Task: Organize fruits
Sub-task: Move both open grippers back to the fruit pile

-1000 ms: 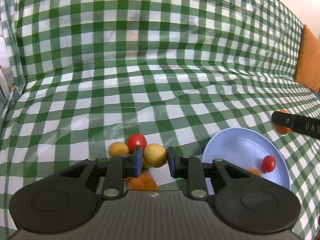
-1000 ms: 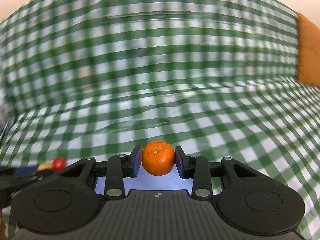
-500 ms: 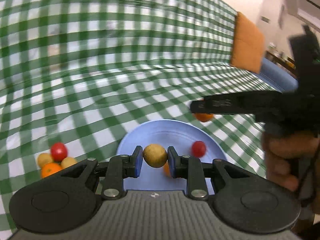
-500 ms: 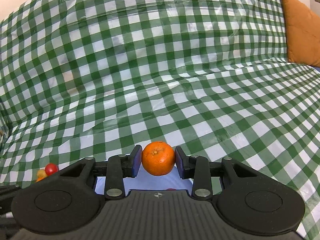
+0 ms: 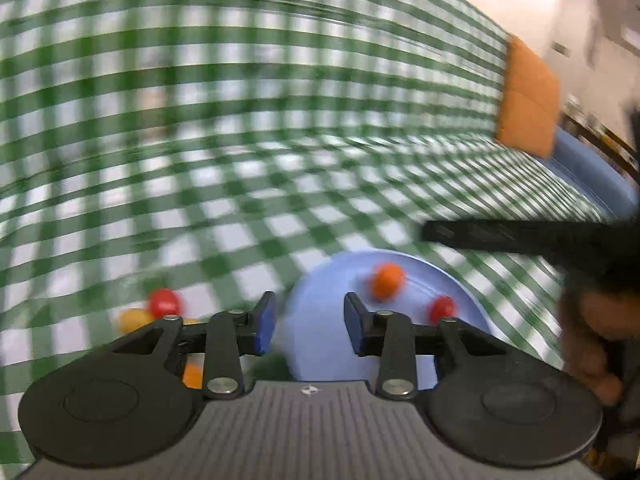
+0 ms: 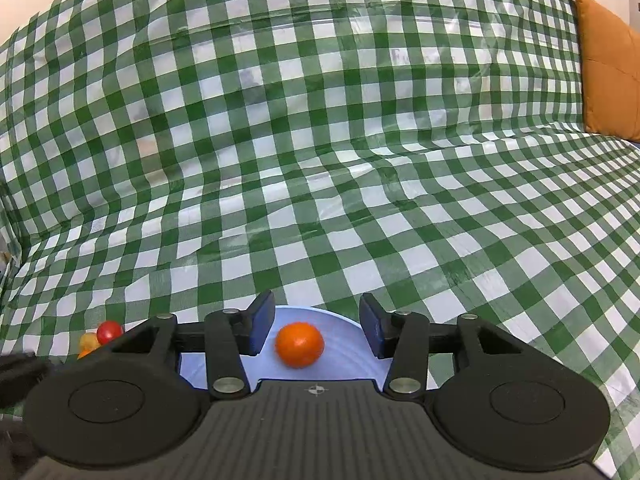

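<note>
Right wrist view: right gripper (image 6: 317,327) jaws opening, orange (image 6: 299,344) free on blue plate (image 6: 344,364); risk: it rolls off toward the rim.

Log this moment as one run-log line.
right hand-held gripper: jaws opening, nothing gripped | round orange mandarin: resting on light-blue round plate | left hand-held gripper: closing, empty | loose fruits: on checked cloth
</note>
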Available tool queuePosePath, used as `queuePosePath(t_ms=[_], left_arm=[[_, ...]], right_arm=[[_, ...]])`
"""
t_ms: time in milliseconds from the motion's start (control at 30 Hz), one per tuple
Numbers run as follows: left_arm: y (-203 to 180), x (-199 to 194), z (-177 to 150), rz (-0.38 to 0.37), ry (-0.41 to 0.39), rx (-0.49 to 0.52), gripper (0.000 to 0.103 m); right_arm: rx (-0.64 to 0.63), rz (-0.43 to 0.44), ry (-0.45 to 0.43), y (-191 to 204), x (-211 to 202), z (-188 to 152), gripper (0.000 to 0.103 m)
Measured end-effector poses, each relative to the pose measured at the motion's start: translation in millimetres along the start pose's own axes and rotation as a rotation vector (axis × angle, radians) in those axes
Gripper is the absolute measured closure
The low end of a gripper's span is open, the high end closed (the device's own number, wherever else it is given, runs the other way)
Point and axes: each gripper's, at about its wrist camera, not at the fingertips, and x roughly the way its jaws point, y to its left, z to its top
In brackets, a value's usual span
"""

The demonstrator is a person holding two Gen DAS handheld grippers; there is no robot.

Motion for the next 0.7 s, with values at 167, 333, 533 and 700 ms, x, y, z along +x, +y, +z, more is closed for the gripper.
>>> queuePosePath(t_ms=[167, 333, 533, 700], left_arm=[[75, -8, 8, 0.113, 0.032, -0.243, 0.092], [131, -19, 8, 0.175, 0.05, -0.416, 0.092], [158, -20, -1, 0.137, 0.099, -0.557, 0.092], [157, -15, -6, 0.099, 0.124, -0.574, 0.092]], right_arm=[[-0.025, 0.029, -0.012, 11, -1, -2, 0.063], [-0.044, 0.091, -0.014, 26, -1, -5, 0.078], [-0.083, 0.218, 0.005, 57, 2, -12, 0.078], [-0.152, 0.33, 0.042, 91, 3, -24, 0.077]])
